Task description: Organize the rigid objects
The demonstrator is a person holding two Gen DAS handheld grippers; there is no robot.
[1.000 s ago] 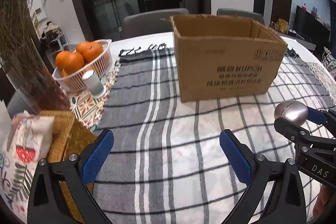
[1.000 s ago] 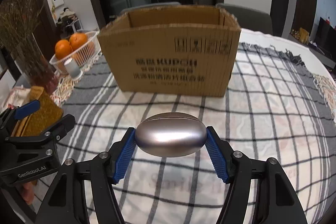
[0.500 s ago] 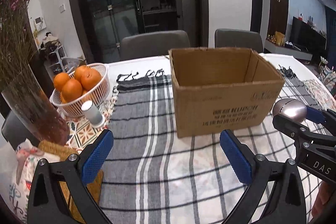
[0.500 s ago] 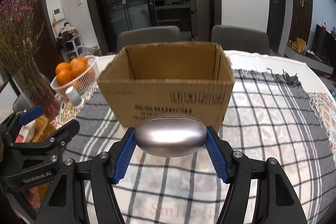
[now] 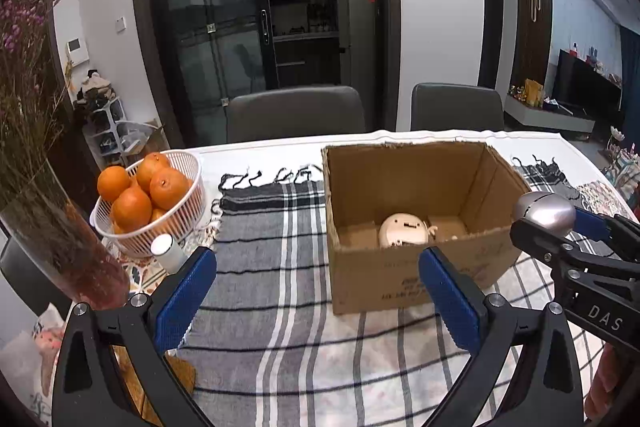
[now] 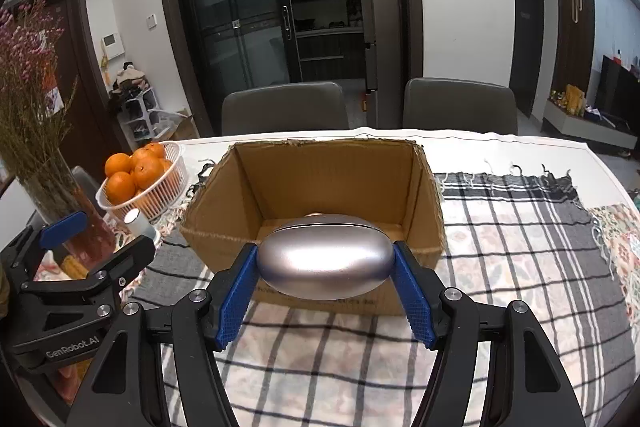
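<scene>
My right gripper (image 6: 326, 301) is shut on a smooth silver oval case (image 6: 325, 263) and holds it in the air just in front of the near wall of an open cardboard box (image 6: 224, 247). The case also shows in the left wrist view (image 5: 545, 213), right of the box (image 5: 404, 279). A round white object (image 5: 401, 230) lies on the box floor. My left gripper (image 5: 316, 297) is open and empty, above the striped cloth left of the box's front.
A white basket of oranges (image 5: 150, 205) and a small white cylinder (image 5: 168, 253) stand at the left. A glass vase with dried flowers (image 5: 60, 239) is at the far left. Two grey chairs (image 6: 286, 109) stand behind the table. A plaid cloth (image 6: 520, 239) covers the table.
Both grippers have risen, so the views now look down into the box. The right gripper has carried the silver case up to the box's near rim.
</scene>
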